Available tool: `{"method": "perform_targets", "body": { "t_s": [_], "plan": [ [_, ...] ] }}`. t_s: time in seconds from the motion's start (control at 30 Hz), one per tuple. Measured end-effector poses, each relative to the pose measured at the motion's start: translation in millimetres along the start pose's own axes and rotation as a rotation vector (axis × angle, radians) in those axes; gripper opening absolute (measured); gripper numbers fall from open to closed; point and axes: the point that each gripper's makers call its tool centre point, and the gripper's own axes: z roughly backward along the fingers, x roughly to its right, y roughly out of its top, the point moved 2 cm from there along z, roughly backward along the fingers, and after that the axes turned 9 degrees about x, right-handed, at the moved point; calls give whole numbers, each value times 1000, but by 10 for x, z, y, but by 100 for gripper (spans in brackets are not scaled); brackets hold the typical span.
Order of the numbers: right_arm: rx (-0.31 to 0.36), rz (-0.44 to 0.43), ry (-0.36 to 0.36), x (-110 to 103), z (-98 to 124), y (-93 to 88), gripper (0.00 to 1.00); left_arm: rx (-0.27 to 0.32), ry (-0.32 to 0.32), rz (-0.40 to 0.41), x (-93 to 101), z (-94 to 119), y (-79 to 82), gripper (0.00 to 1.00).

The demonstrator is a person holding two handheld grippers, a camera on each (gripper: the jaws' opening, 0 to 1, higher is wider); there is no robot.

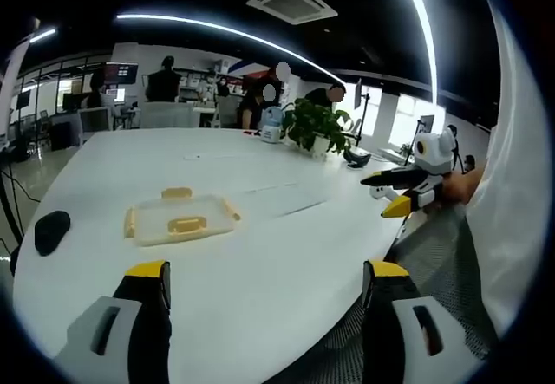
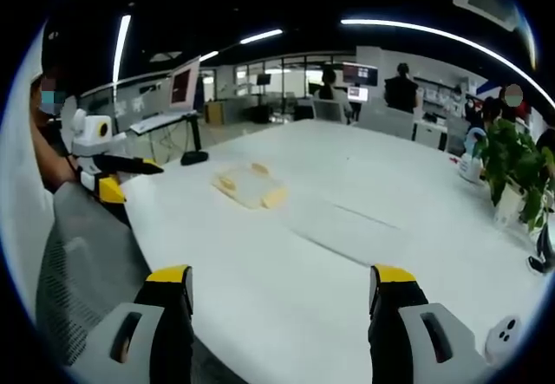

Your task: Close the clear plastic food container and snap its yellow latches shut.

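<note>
Clear container (image 1: pixel 179 218) flat, long axis across left view | both grippers' jaws wide

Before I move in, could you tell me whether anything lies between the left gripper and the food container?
Nothing visible does. Bare white table runs from the open left gripper to the food container; the black object lies off to the side.

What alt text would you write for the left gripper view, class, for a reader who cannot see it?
A clear plastic food container with yellow latches sits on a white table, beyond the open jaws of the left hand-held gripper. The right hand-held gripper hangs off the table's right edge, a potted plant and seated people behind.
</note>
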Motion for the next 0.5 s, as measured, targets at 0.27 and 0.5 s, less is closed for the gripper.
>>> {"method": "perform_targets", "body": {
  "t_s": [0.27, 0.5],
  "plan": [
    [3, 5, 11, -23, -3, 5, 84, -1, -1, -6, 10, 2, 5, 93],
    [2, 6, 24, -49, -6, 10, 84, -1, 4, -13, 4, 5, 21, 93]
  ]
}}
